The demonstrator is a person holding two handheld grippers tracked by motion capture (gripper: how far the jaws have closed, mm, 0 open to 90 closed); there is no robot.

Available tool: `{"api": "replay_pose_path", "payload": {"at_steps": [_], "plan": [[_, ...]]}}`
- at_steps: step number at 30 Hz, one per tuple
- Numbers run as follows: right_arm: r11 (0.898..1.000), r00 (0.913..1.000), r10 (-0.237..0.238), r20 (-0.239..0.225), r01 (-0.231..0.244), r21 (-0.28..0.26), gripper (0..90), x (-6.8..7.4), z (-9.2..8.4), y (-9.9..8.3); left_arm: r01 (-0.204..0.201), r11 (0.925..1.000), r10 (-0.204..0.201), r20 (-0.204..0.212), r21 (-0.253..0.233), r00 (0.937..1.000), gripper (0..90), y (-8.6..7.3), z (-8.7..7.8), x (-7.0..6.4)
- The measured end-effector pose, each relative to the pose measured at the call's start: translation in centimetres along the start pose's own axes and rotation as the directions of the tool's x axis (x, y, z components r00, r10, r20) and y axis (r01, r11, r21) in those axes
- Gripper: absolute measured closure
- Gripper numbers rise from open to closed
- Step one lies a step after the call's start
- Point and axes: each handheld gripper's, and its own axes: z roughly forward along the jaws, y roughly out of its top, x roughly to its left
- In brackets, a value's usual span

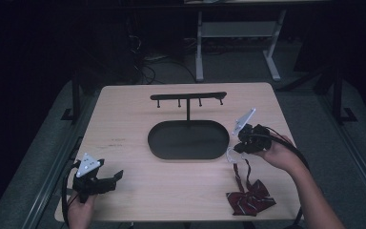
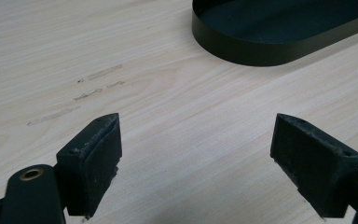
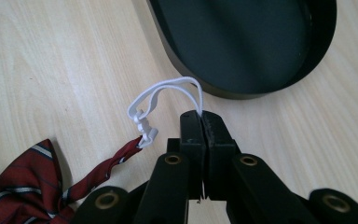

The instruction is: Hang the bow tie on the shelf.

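Observation:
A dark red striped bow tie [image 1: 249,198] [image 3: 25,184] lies near the table's front right edge. Its white elastic strap [image 3: 165,95] [image 1: 231,155] loops up from a white clip. My right gripper [image 3: 200,116] [image 1: 240,147] is shut on that strap, just off the right end of the black oval tray [image 1: 188,140] [image 3: 242,46]. A black T-shaped hanger stand [image 1: 188,98] with small hooks rises from the tray's back. My left gripper [image 1: 116,177] [image 2: 196,154] stands open above bare wood at the front left, nothing between its pads.
The wooden table [image 1: 124,124] has faint scuff marks [image 2: 81,91] left of the tray. Dark floor, cables and a white desk frame [image 1: 238,38] lie beyond the far edge.

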Motion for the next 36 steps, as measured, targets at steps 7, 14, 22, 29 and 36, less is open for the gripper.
{"api": "replay_pose_path", "payload": {"at_steps": [7,14,22,29,36], "plan": [[1.000,0.9994,-0.023,-0.024,0.023,-0.021,87.7,0.2,-0.9,0.8,0.000,1.0000,0.000,-0.002,0.000,1.0000,16.1,0.0,0.0,0.1],[0.998,0.9984,-0.055,-0.014,0.054,-0.028,87.7,0.4,-1.8,1.8,-0.004,1.0000,0.004,-0.001,-0.003,1.0000,16.1,0.0,0.0,0.0],[0.997,0.9973,-0.074,-0.005,0.073,-0.030,87.7,0.4,-2.5,2.9,-0.004,1.0000,0.004,-0.004,-0.003,1.0000,16.1,0.0,-0.1,0.1],[0.995,0.9960,-0.089,-0.002,0.089,-0.035,87.7,0.3,-2.9,3.8,0.004,1.0000,-0.004,-0.006,-0.004,1.0000,16.1,0.0,-0.1,0.1],[0.994,0.9950,-0.100,0.000,0.100,-0.040,87.7,0.3,-3.5,4.9,0.002,0.9999,-0.002,-0.005,-0.011,1.0000,16.1,0.0,-0.1,0.1]]}}
